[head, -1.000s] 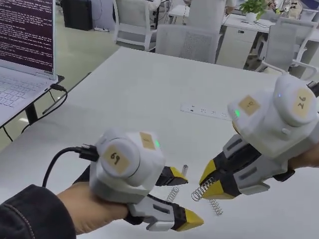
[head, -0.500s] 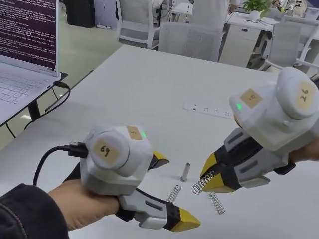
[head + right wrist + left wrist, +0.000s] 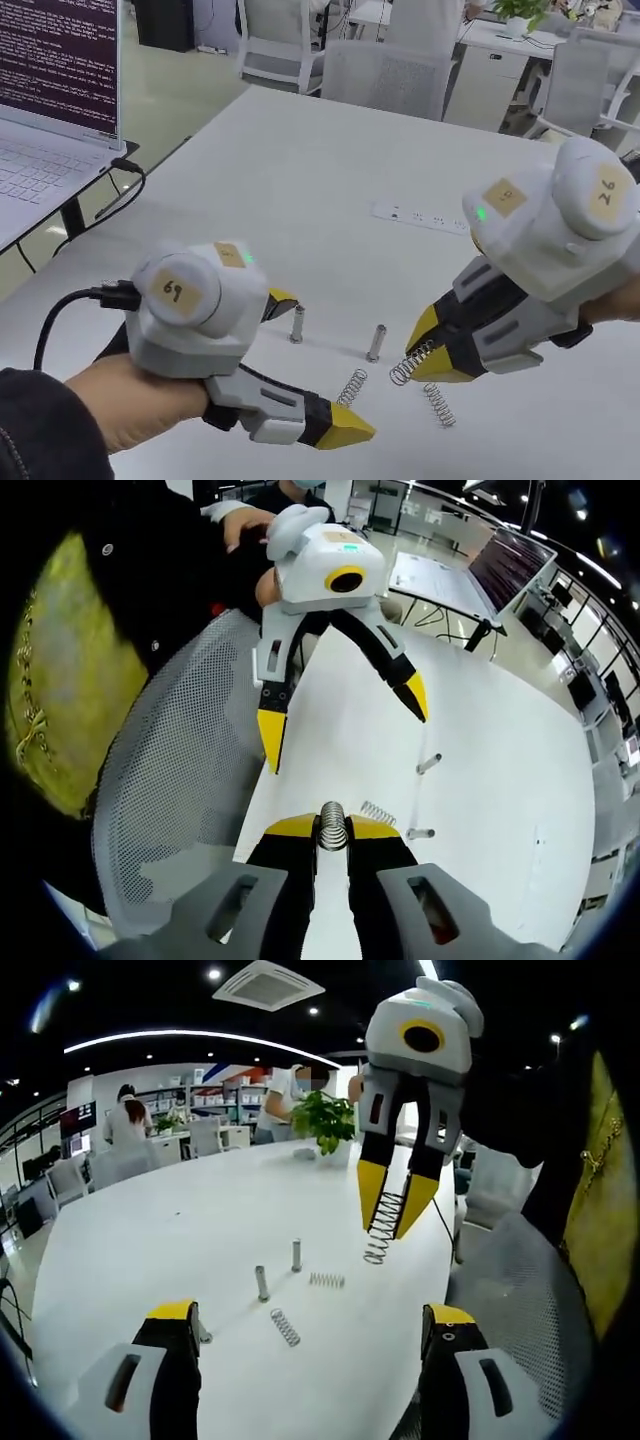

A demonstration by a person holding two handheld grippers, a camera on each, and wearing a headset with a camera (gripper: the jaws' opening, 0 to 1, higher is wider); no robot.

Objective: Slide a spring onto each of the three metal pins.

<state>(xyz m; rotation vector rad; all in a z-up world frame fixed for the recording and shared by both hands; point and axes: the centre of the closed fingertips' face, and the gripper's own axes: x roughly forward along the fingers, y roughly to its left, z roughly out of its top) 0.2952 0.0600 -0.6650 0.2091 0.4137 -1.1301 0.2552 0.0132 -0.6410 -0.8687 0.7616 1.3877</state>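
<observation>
Right now my right claw (image 3: 430, 355) is clenched on a spring (image 3: 408, 363), pinched between the yellow tips with its free end hanging out below them, above the white table (image 3: 300, 180). From the right gripper view the spring (image 3: 332, 825) sits squarely between my two jaws, coils end-on to the camera. My left claw (image 3: 316, 364) is spread wide and grips nothing; in the left gripper view its tips (image 3: 310, 1315) stand far apart.

Two metal pins stand upright on the table: the left pin (image 3: 297, 323) just beside my left claw's upper tip, and the right pin (image 3: 376, 342) near the hanging end of the held spring, which is beside it and not on it. Two loose springs lie flat: the nearer spring (image 3: 350, 386) between my claws, and the far spring (image 3: 438, 404) below my right claw's tips.
</observation>
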